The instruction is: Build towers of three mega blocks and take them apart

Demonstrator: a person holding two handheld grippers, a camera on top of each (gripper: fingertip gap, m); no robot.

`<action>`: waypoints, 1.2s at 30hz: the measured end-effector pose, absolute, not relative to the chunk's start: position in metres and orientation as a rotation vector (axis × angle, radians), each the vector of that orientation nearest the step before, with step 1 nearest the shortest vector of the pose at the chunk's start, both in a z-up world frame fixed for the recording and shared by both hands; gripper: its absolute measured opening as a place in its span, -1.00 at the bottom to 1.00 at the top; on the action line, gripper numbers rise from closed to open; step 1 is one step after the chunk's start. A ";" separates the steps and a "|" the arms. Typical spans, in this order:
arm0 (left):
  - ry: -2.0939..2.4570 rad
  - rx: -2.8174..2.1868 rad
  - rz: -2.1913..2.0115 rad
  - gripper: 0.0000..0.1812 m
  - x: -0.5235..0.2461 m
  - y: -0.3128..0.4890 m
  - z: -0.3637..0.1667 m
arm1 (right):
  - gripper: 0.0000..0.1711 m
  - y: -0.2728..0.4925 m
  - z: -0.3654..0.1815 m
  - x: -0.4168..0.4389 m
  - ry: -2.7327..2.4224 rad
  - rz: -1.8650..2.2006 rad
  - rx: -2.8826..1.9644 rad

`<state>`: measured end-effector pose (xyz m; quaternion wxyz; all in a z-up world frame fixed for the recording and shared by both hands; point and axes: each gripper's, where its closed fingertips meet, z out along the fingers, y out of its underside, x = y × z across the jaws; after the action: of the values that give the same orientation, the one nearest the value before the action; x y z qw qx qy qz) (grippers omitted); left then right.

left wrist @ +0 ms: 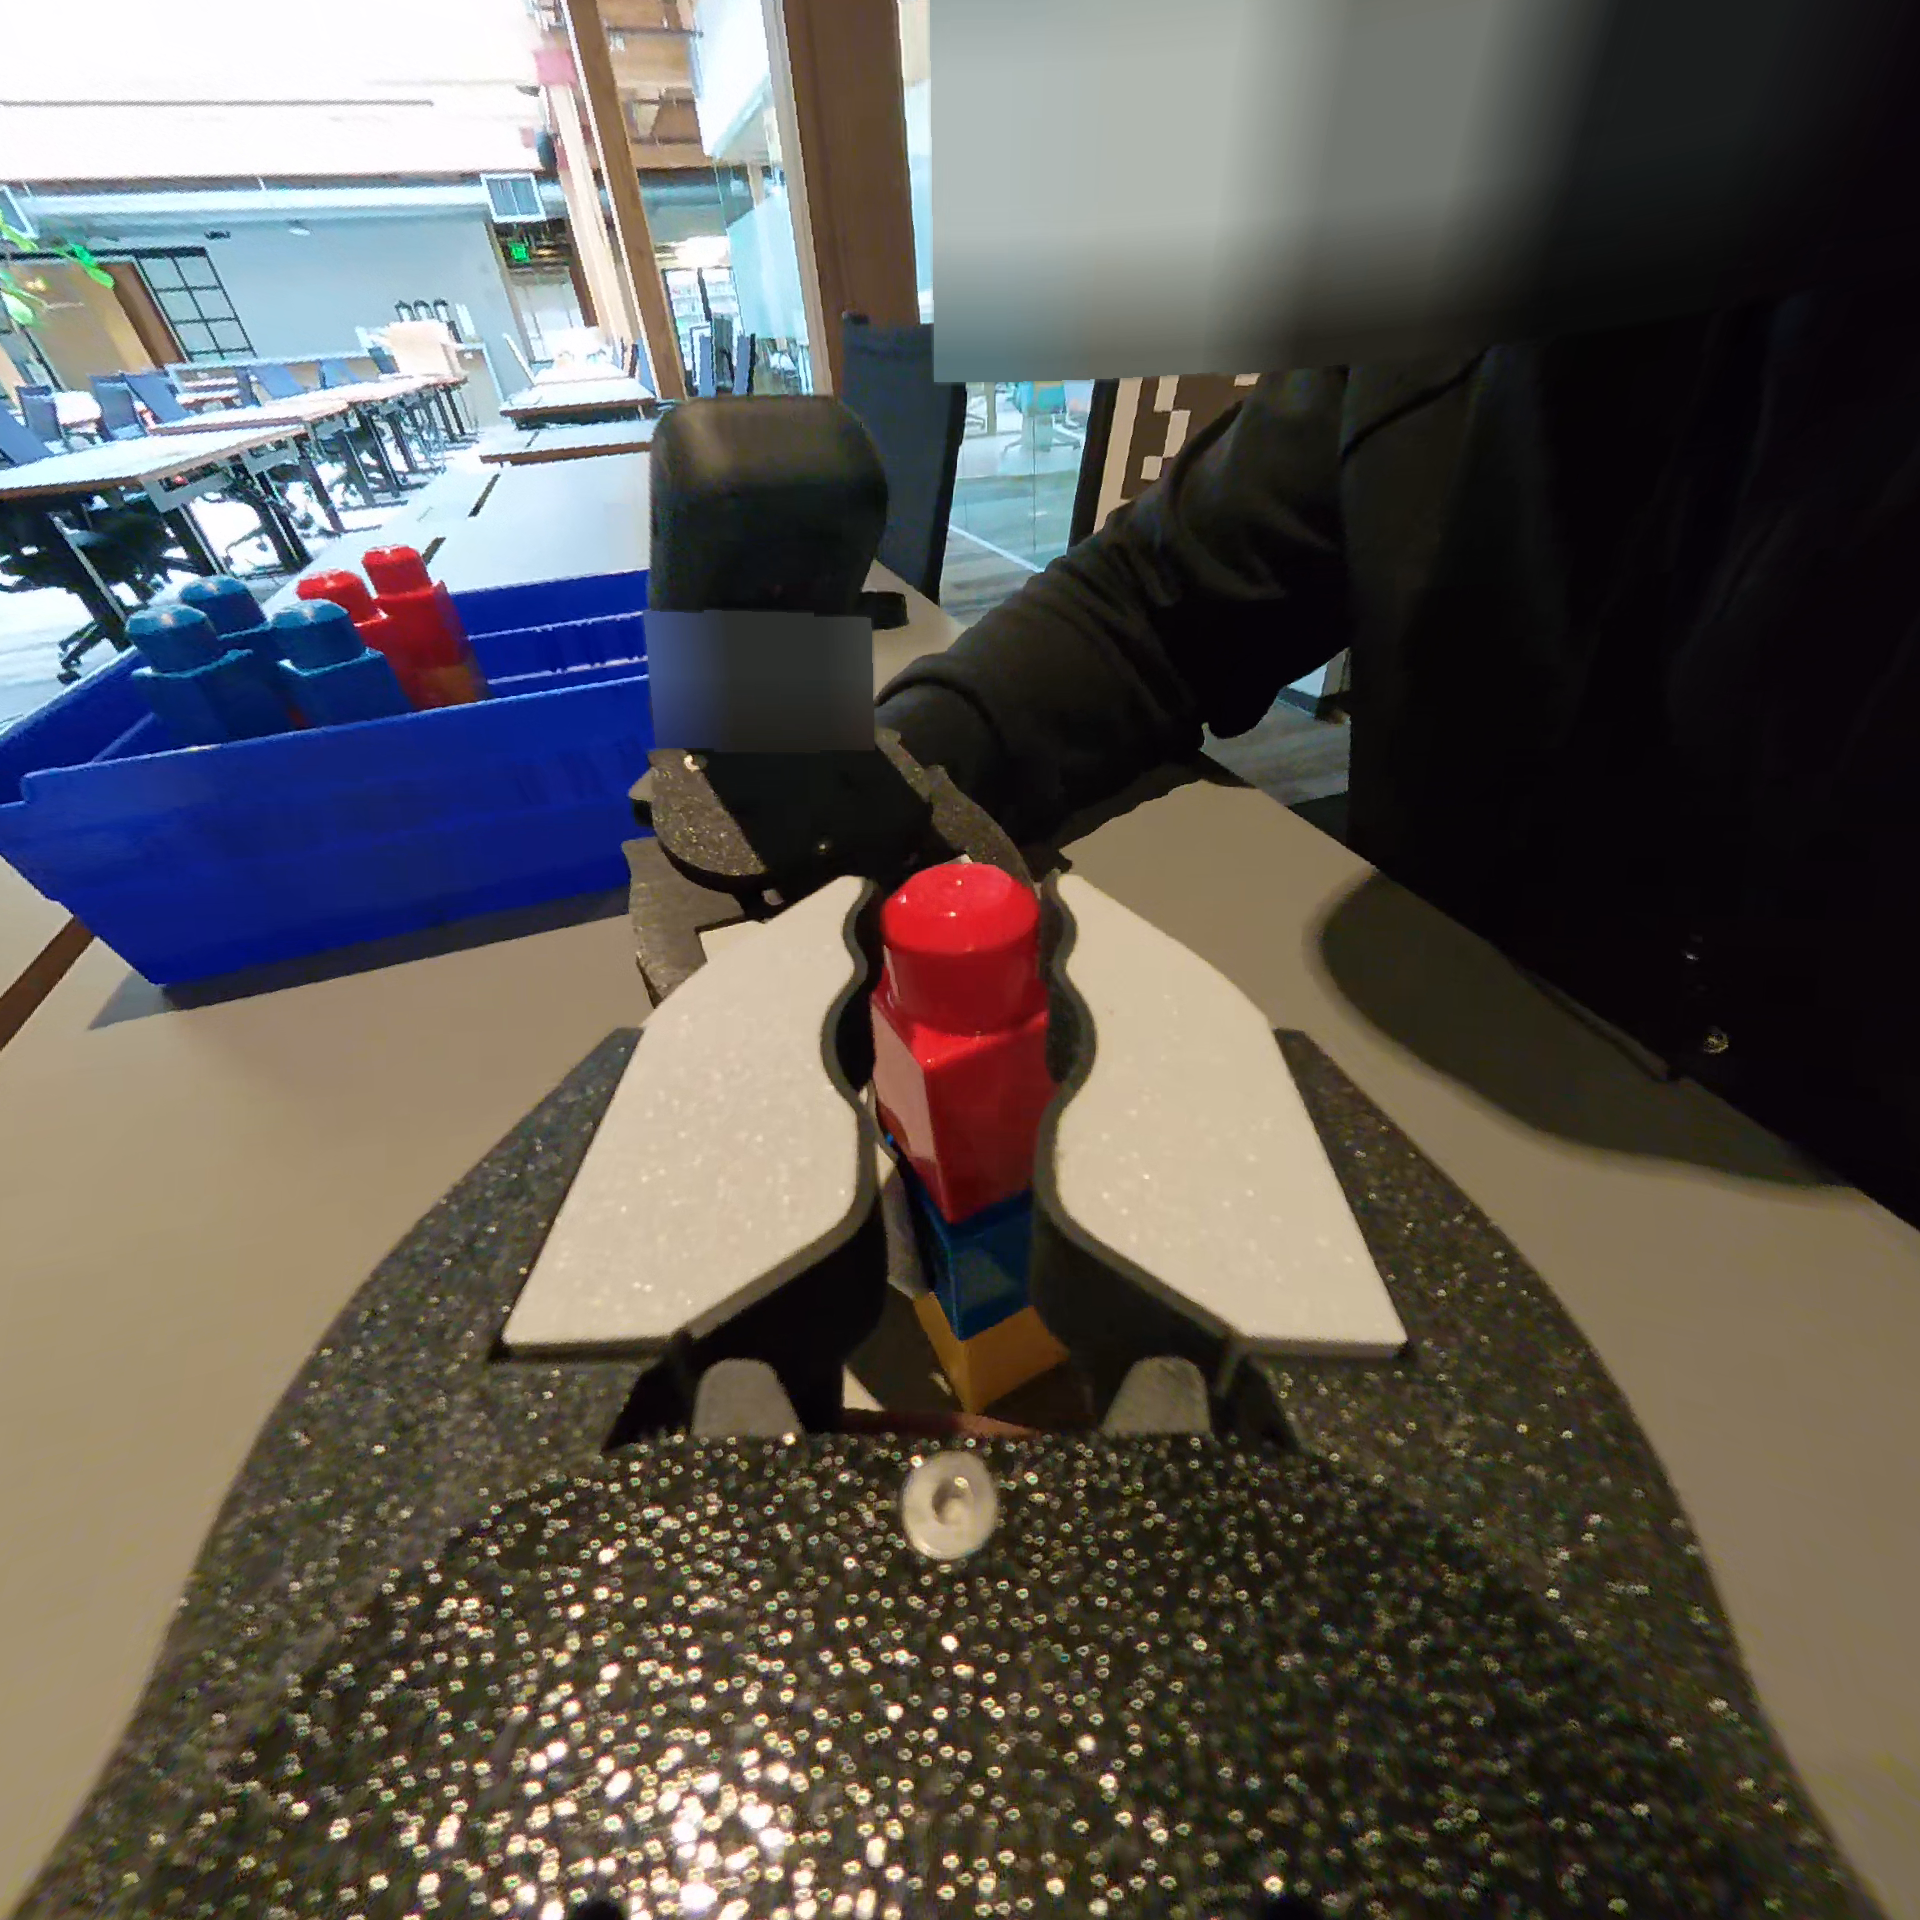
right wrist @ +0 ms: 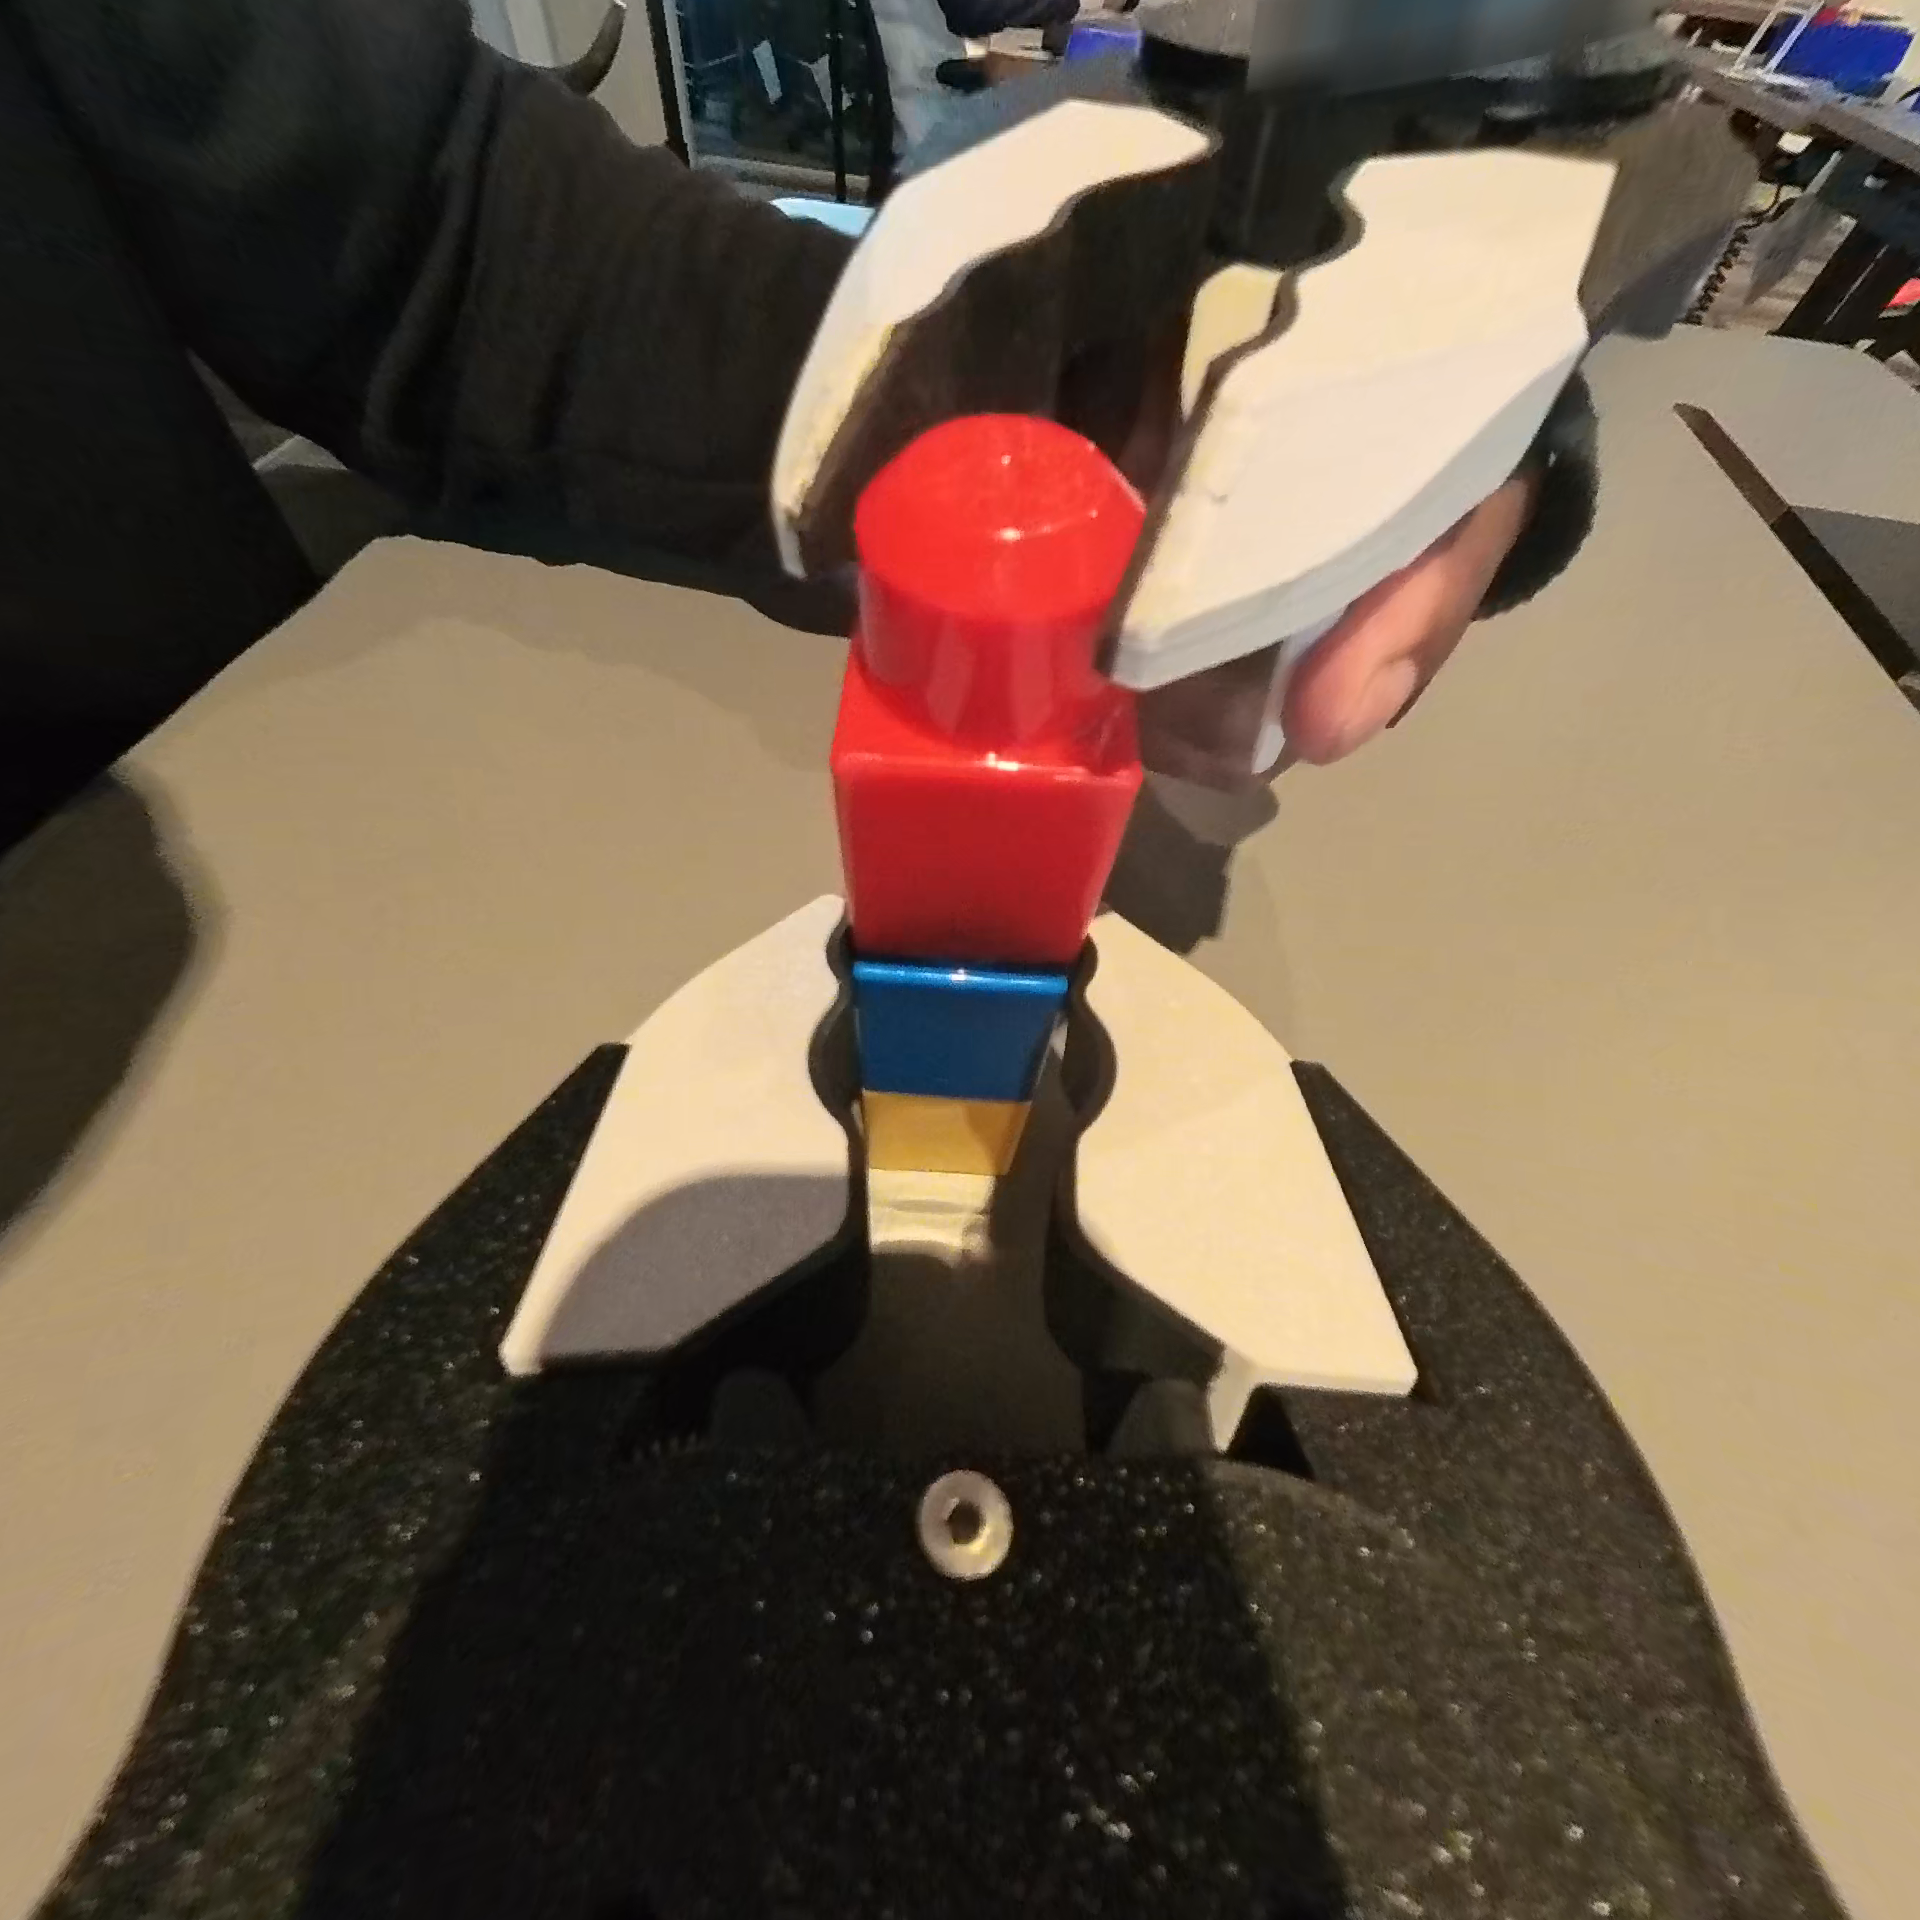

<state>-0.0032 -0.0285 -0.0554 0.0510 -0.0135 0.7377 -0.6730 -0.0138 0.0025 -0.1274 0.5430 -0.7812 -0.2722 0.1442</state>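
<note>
Blue bin [left wrist: 312, 821] at ten o'clock holds blue and red blocks. Left gripper [left wrist: 956, 997] pinches the red block [left wrist: 961, 1049] topping the tower; right gripper [right wrist: 961, 997] clamps the blue block [right wrist: 951, 1034] below.

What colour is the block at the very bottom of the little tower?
Yellow, under a blue block and a red one on top. The right wrist view shows it best.

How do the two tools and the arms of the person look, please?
Each tool, left and right, has two flat white fingers with wavy black inner edges on a glittery black body with one silver screw. The person wears black sleeves.
</note>
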 end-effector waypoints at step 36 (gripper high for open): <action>2.207 -0.032 -2.049 -0.68 -0.004 -0.023 -0.063 | -0.57 0.002 -0.098 -0.012 -0.499 0.357 -1.711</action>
<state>-0.0041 -0.0233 -0.0634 0.0649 -0.0106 0.7312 -0.6790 -0.0117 0.0022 -0.0979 0.6147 -0.7424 -0.2167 0.1551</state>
